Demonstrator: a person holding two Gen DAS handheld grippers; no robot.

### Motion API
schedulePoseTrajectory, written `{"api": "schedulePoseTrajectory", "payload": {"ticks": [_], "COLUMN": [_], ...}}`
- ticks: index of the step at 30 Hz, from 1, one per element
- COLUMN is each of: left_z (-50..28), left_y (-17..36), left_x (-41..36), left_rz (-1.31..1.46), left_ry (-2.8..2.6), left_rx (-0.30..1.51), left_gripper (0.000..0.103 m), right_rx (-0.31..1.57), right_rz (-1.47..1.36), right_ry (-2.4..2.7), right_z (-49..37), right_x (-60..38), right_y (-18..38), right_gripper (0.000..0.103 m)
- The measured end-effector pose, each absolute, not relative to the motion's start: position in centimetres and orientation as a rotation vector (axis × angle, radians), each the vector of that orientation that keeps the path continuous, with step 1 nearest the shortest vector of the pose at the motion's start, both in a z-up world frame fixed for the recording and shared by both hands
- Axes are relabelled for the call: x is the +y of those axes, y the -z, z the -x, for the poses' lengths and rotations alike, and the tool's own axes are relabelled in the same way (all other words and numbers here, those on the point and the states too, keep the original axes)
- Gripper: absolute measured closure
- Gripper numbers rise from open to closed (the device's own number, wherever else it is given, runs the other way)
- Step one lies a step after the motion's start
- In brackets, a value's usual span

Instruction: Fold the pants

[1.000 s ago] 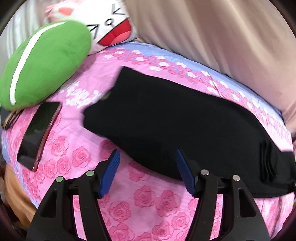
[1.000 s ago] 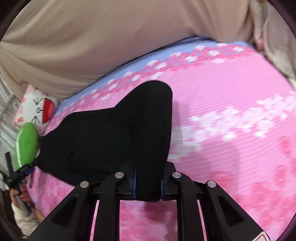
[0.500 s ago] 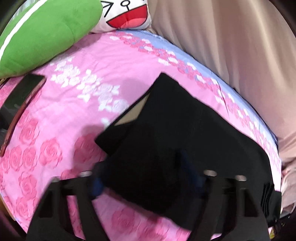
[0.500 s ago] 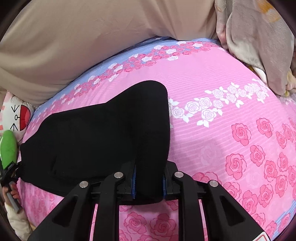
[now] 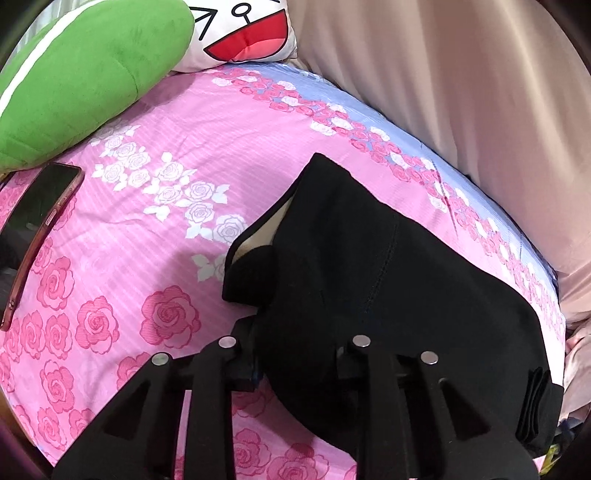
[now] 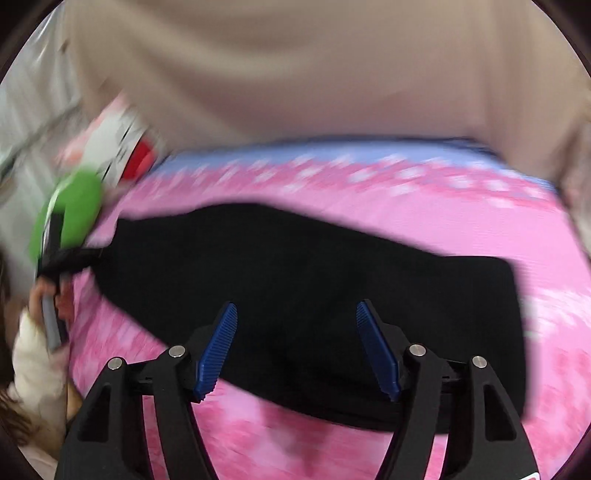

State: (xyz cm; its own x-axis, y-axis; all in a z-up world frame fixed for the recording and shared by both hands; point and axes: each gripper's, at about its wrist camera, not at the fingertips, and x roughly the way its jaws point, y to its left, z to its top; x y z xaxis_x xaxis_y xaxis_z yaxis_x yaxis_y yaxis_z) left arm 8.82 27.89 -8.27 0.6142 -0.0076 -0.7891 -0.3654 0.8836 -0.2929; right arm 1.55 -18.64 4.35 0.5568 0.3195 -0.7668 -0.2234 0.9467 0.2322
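Observation:
Black pants (image 5: 388, 280) lie on a pink rose-print bed sheet (image 5: 122, 266). In the left wrist view my left gripper (image 5: 295, 354) is shut on the waist end of the pants, lifted and bunched, with a pale lining showing. In the blurred right wrist view the pants (image 6: 295, 280) lie as a long folded band. My right gripper (image 6: 297, 347) is open and empty just above their near edge. The left gripper and the hand holding it (image 6: 51, 280) show at the far left, at the pants' end.
A green pillow (image 5: 85, 70) and a white cartoon-face pillow (image 5: 243, 33) sit at the head of the bed. A phone in a red case (image 5: 33, 229) lies at the left edge. A beige curtain (image 5: 461, 92) hangs behind the bed.
My left gripper moved onto the waist end, closed on it and lifted it. My right gripper let go of the leg end, opened and swung left; the pants now lie as a folded band.

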Motion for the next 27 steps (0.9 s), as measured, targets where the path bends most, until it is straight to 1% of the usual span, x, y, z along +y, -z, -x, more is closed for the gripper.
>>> {"api": "schedulePoseTrajectory", "payload": {"ticks": [1,2,3,4,5,7,11,14,15,16,17,19,21,22,27], "left_z": [-8.8,-8.7,-8.8,-8.7,-8.7,-8.7,-8.7,-8.7,-8.7,-8.7,-8.7,-8.5,-8.3,-8.0,-6.4], "left_y": [8.3,8.4,8.4,8.4,8.4,8.5,8.5,8.5,8.5,8.4,8.3,7.7,5.7,3.8,-5.2], "left_x": [28.0,28.1,28.2,28.1,28.1,28.1,28.1,28.2,28.3,28.3,28.3,28.2,27.1,25.8,16.9], "left_rz": [0.461,0.462,0.461,0.457,0.452,0.449,0.448,0.458,0.461,0.463,0.463,0.460,0.408,0.356,0.206], "left_ry": [-0.211,-0.207,-0.201,-0.199,-0.196,-0.191,-0.182,-0.176,-0.172,-0.169,-0.165,-0.152,-0.132,-0.116,0.091], "left_rx": [0.897,0.899,0.900,0.900,0.900,0.898,0.898,0.896,0.896,0.895,0.894,0.879,0.838,0.801,0.631], "left_gripper": [0.079,0.079,0.079,0.079,0.079,0.079,0.079,0.078,0.078,0.079,0.079,0.082,0.084,0.084,0.085], "right_rx": [0.961,0.985,1.009,1.028,1.045,1.029,0.967,1.056,1.034,1.027,1.032,0.991,0.945,0.930,0.867], "right_rz": [-0.062,-0.034,-0.020,-0.023,-0.047,-0.113,-0.126,-0.134,-0.143,-0.176,-0.226,-0.280,-0.275,-0.282,-0.331], "right_ry": [-0.340,-0.344,-0.341,-0.333,-0.310,-0.309,-0.340,-0.385,-0.392,-0.401,-0.405,-0.358,-0.275,-0.229,-0.094], "right_z": [-2.2,-2.6,-3.1,-3.7,-4.3,-5.1,-6.1,-7.9,-7.8,-7.6,-7.5,-6.7,-5.6,-5.0,-2.3], "right_x": [-16.7,-15.7,-15.1,-14.9,-15.1,-15.3,-13.7,-12.4,-12.6,-13.1,-13.8,-16.2,-18.7,-20.0,-26.0], "right_y": [-2.9,-1.9,-1.0,-0.1,0.6,-0.3,-2.6,0.7,0.8,0.2,-0.6,-2.4,-4.1,-4.6,-5.9], "right_gripper": [0.038,0.042,0.051,0.079,0.088,0.091,0.091,0.088,0.086,0.080,0.067,0.057,0.048,0.044,0.044]}}
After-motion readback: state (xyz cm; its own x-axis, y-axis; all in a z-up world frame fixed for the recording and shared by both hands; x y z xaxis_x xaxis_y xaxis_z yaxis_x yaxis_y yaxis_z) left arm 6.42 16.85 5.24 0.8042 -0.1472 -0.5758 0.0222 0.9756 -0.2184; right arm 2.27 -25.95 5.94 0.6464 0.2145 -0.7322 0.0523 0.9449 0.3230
